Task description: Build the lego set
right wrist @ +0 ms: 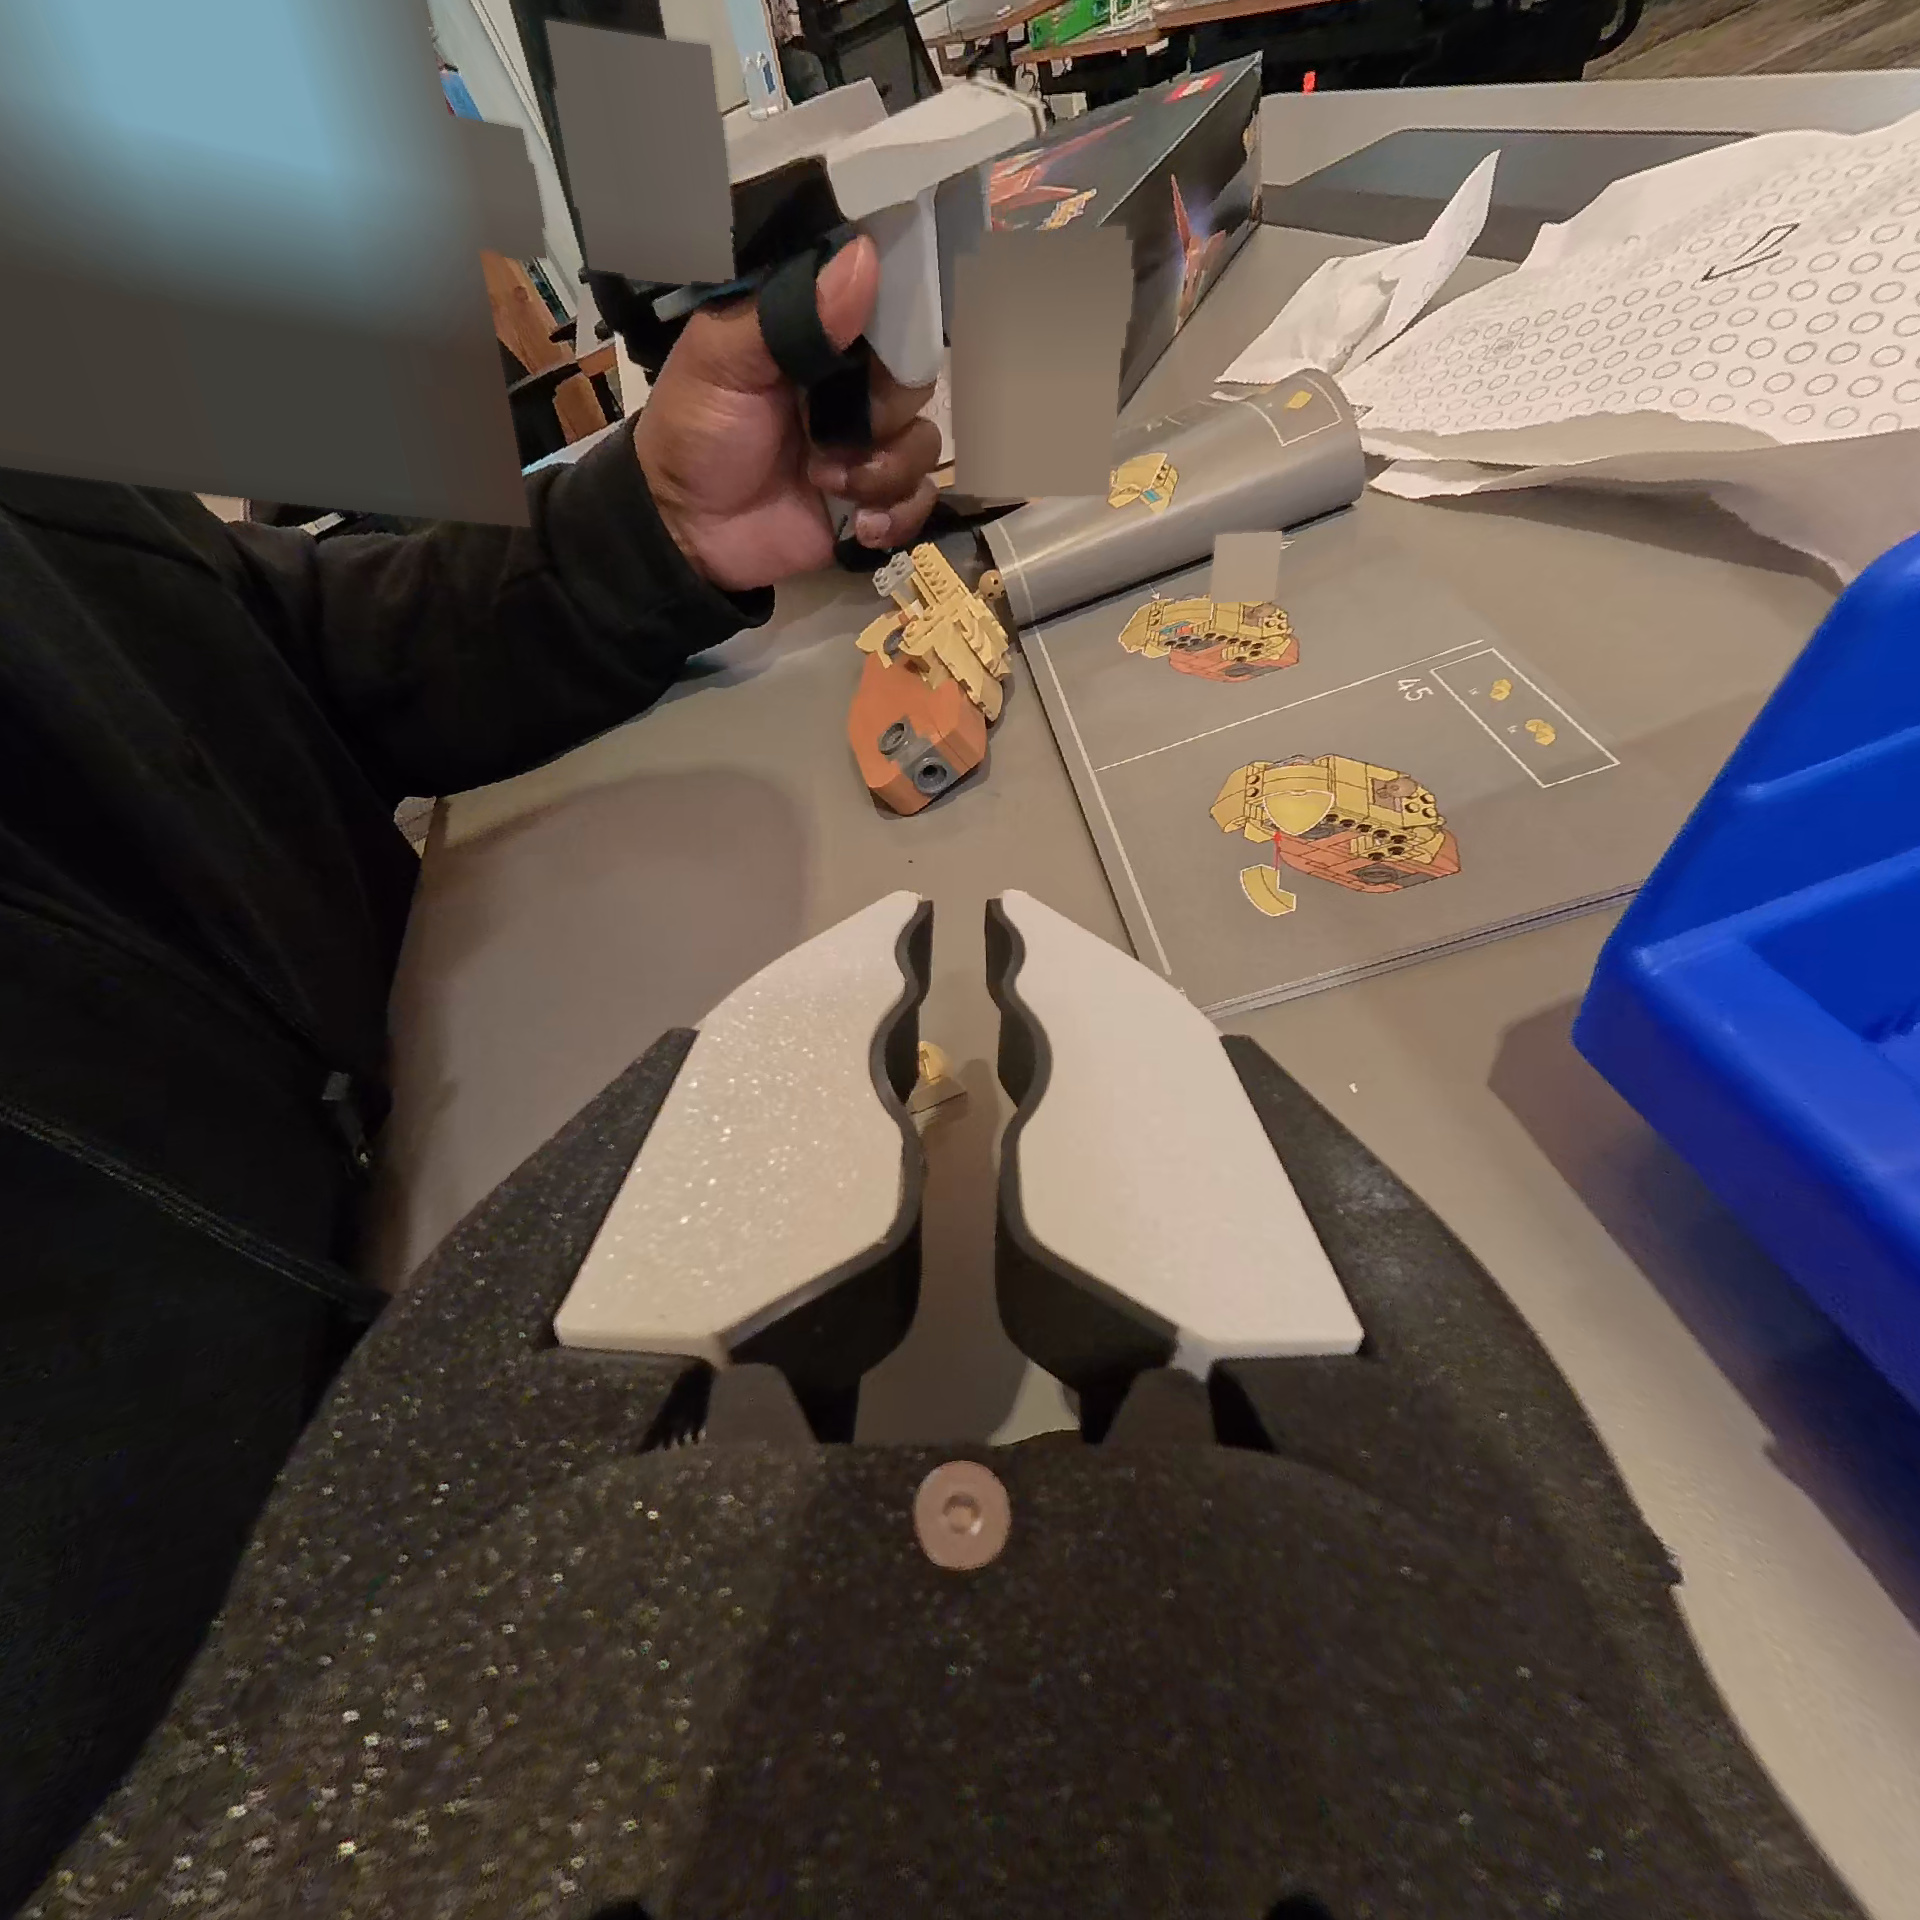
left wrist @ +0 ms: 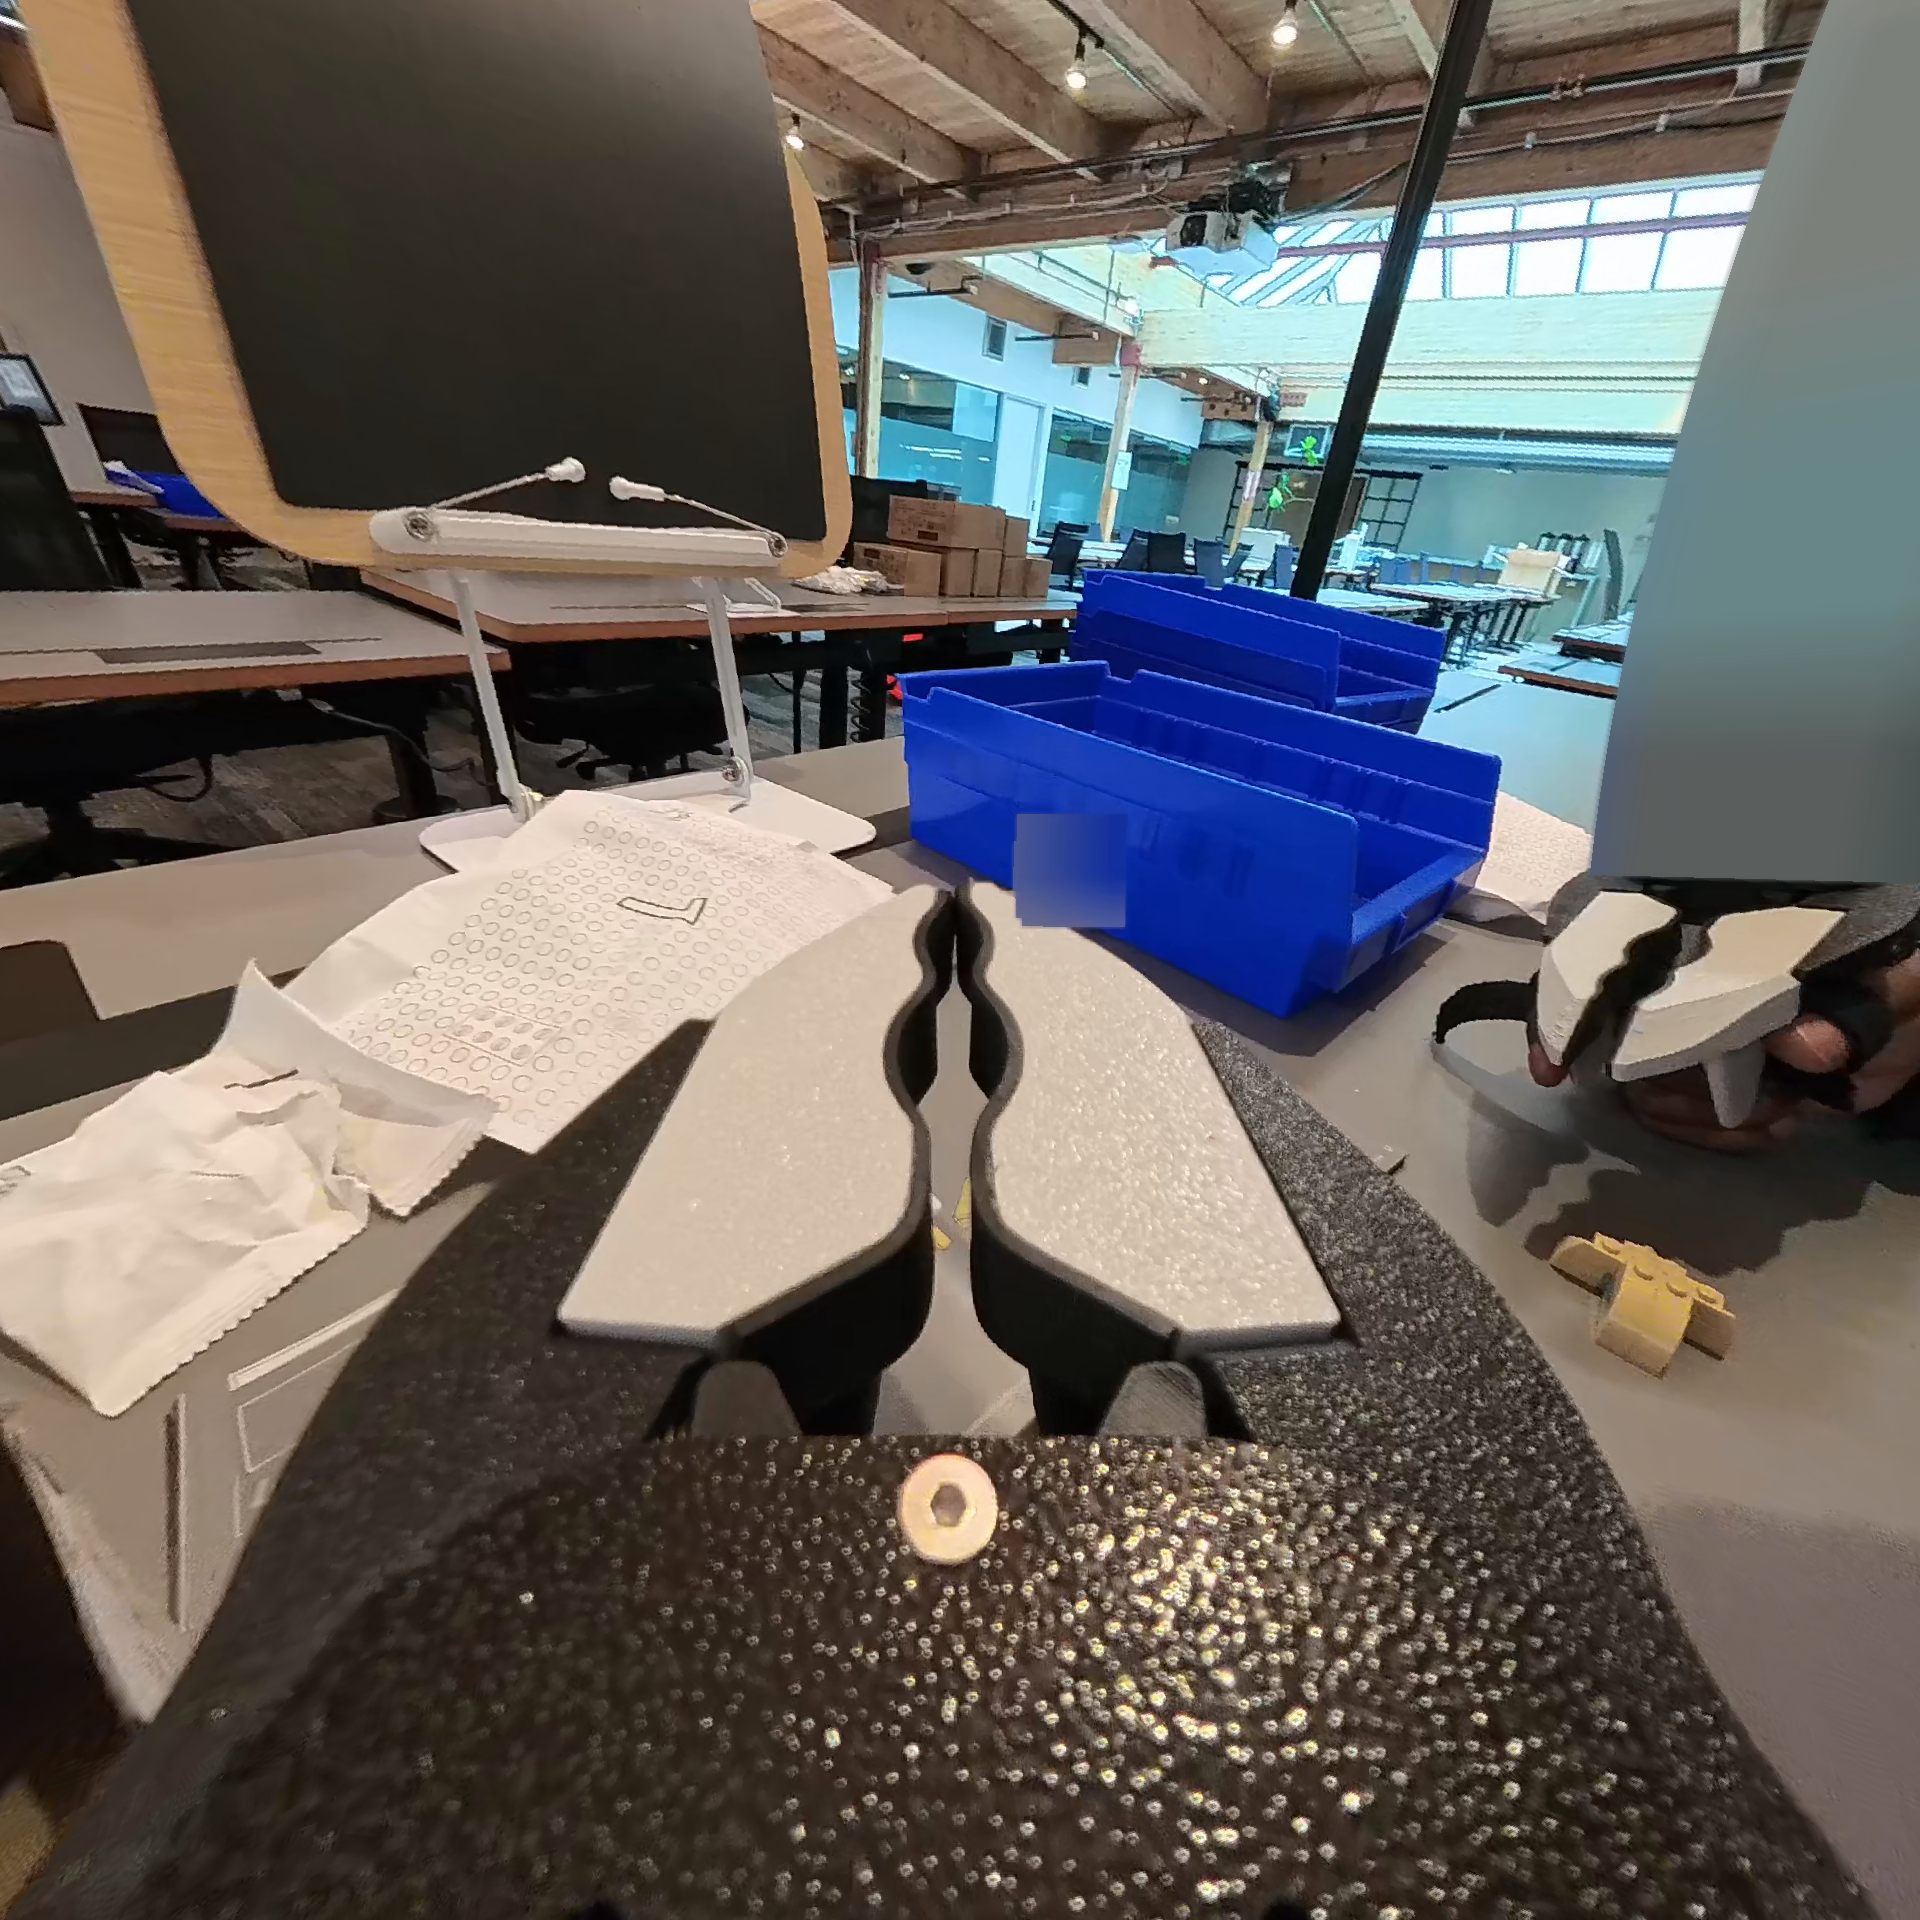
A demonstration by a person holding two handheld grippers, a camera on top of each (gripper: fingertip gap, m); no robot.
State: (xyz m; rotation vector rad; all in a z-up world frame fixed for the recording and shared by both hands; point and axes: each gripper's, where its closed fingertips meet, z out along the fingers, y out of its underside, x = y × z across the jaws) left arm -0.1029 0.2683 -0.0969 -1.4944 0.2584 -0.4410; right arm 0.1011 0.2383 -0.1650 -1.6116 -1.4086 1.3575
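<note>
Now, left claw (left wrist: 954,914): pressed together, bare — beside blue bin (left wrist: 1195,831).
Right claw (right wrist: 958,920): slightly spread over tan piece (right wrist: 932,1081), hold unclear.
Booklet (right wrist: 1351,748): printed step diagrams.

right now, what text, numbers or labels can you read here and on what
I do not copy out writing; these things bear it:
Booklet: a step number and tiny part counts on the open page.
Box: print, partly covered, too blurred to read.
Paper bag: printed circles and an outlined mark, no words legible.
</note>
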